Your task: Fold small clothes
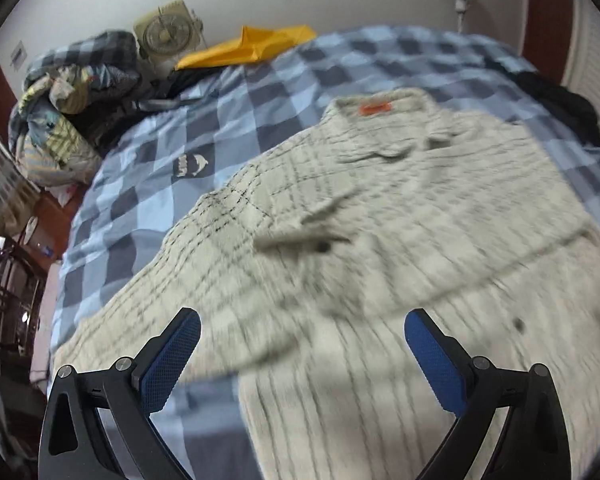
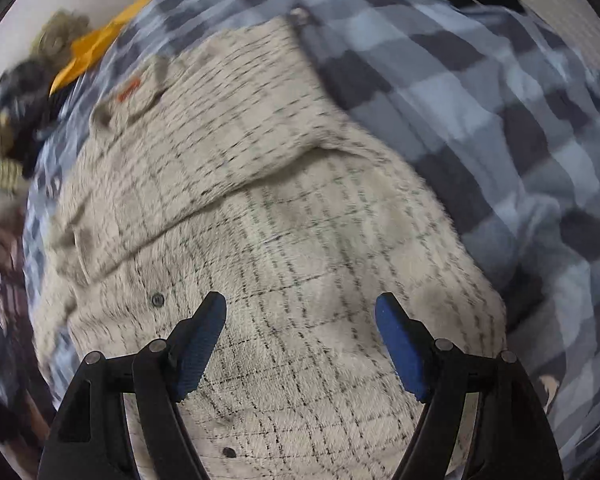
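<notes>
A cream shirt with a thin dark check lies spread on a blue checked bed cover. It has dark buttons and an orange label at the collar. Its sleeves are folded across the body. My left gripper is open and empty above the shirt's lower left part. In the right wrist view the same shirt fills the middle, collar at the upper left. My right gripper is open and empty just above the shirt's lower half. Both views are motion-blurred.
A heap of bedding and clothes lies at the bed's far left corner, with a fan and a yellow cloth by the wall. Dark clothing lies at the far right. Furniture stands past the bed's left edge.
</notes>
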The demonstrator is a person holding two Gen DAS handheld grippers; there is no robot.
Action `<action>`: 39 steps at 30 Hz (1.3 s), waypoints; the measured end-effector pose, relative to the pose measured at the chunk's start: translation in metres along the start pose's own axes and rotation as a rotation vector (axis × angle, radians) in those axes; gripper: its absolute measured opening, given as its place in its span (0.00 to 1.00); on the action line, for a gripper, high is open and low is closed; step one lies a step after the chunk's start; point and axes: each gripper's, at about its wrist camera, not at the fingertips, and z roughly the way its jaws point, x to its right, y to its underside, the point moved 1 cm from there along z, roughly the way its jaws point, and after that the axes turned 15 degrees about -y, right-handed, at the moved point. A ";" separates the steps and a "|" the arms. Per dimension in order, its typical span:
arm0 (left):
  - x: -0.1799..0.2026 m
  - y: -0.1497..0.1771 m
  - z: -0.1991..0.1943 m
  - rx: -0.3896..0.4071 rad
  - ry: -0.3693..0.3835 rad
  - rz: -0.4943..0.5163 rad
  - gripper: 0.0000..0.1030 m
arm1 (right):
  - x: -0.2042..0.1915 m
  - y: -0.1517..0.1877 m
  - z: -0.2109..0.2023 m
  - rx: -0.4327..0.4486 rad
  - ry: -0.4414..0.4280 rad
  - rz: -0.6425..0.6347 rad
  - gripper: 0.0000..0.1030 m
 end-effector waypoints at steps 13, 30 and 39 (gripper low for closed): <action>0.017 -0.007 0.095 -0.236 0.182 -0.052 0.18 | -0.011 -0.012 0.035 -0.055 -0.002 -0.062 0.72; -0.048 0.068 0.097 -0.366 0.236 -0.401 0.08 | 0.007 -0.006 0.005 -0.024 -0.024 -0.054 0.72; -0.079 0.065 0.066 -0.326 0.202 -0.524 0.08 | 0.070 -0.028 -0.012 0.024 -0.050 0.140 0.72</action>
